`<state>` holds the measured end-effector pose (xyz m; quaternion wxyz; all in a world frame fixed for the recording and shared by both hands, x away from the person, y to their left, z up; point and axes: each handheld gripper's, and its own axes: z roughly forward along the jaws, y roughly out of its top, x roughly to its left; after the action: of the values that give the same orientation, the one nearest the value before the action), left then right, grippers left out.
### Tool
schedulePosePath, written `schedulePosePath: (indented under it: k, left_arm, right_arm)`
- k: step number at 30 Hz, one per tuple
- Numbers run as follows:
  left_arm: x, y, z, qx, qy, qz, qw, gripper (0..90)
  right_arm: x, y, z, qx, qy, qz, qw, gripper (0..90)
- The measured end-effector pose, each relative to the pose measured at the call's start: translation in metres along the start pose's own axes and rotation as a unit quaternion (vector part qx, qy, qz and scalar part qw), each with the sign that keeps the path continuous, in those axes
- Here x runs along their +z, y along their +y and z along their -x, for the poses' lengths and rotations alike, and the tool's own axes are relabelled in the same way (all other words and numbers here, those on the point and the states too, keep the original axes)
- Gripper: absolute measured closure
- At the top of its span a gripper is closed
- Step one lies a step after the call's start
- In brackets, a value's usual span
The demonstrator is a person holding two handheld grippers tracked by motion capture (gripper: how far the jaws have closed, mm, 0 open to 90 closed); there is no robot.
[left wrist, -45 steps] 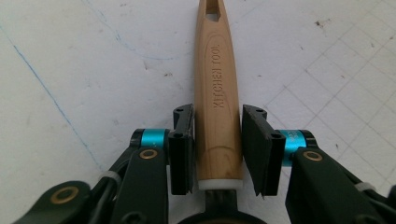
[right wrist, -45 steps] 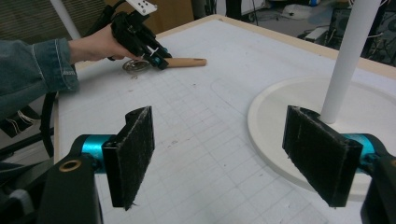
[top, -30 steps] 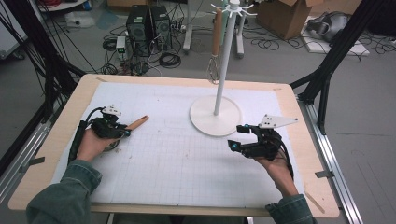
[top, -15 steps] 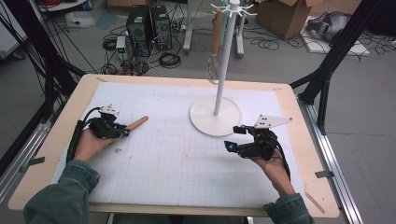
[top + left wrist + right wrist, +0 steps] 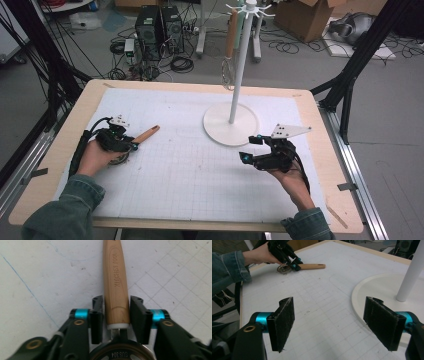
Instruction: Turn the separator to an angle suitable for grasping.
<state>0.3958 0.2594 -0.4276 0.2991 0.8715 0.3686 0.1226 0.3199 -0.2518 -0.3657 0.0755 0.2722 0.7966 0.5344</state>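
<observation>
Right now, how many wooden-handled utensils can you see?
2. One lies on the mat at the left, its handle between the left gripper's jaws. The other hangs from the white stand. More may be hidden behind the pole.

Grey floor beyond my table

Computer towers (image 5: pixel 159 30), tangled cables (image 5: pixel 181 64) and a cardboard box (image 5: pixel 306 17) sit past the table's (image 5: pixel 65 145) wooden edge.

My pads (image 5: pixel 284 322) are rough black felt; the tool's handle (image 5: pixel 116 285) is smooth matt wood, its ring (image 5: pixel 122 353) shiny metal.
</observation>
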Motion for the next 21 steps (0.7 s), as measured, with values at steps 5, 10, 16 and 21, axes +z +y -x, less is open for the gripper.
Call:
schedulePosePath:
  k: [5,10,16,21]
  left_arm:
    - [0.0,0.0,-0.001,0.001,-0.003,-0.001,1.0,67.4]
    - [0.0,0.0,0.0,0.003,-0.001,0.001,1.0,67.7]
    - [-0.002,0.001,-0.001,0.004,-0.012,0.006,0.9999,69.1]
    - [-0.003,0.0,-0.001,0.005,-0.011,0.009,0.9999,70.1]
  right_arm:
    - [0.001,-0.001,0.0,0.004,0.0,0.0,1.0,24.3]
    - [0.005,-0.001,0.0,0.005,0.003,-0.005,1.0,24.3]
    - [0.007,-0.001,-0.001,0.004,0.004,-0.006,1.0,24.3]
    - [0.01,-0.001,-0.001,0.004,0.007,-0.009,0.9999,24.3]
